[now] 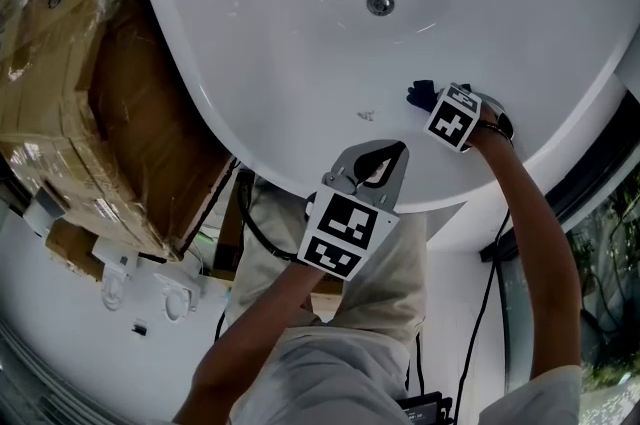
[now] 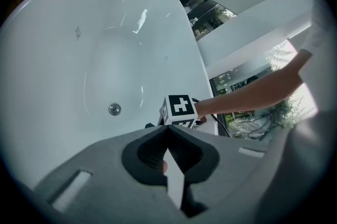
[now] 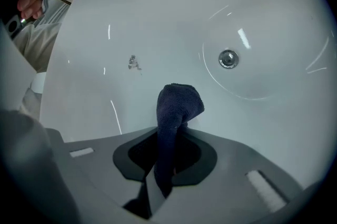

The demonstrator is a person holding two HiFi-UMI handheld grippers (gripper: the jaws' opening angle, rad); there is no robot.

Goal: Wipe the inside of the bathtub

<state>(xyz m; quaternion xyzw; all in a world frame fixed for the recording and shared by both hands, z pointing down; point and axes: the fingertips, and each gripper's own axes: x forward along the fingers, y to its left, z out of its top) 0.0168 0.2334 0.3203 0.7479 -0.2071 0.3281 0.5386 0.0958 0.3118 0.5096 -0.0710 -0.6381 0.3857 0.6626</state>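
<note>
Right tongs (image 3: pixel 169 136) clamp the dark blue cloth (image 3: pixel 176 104) at the bathtub (image 3: pixel 158 17) near wall, drain (image 3: pixel 228 58) ahead and right of it; left tongs (image 2: pixel 168 130), closed on nothing, hang farther back.

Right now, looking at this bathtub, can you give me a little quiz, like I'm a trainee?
1. What does the right claw grip? A: a sponge. B: a dark blue cloth. C: a brush.
2. True or false: the left claw grips the cloth too.
3. Fill in: the round metal thing in the floor of the bathtub is the ____.
Key: 1 B; 2 false, it is shut on nothing; 3 drain.
</note>
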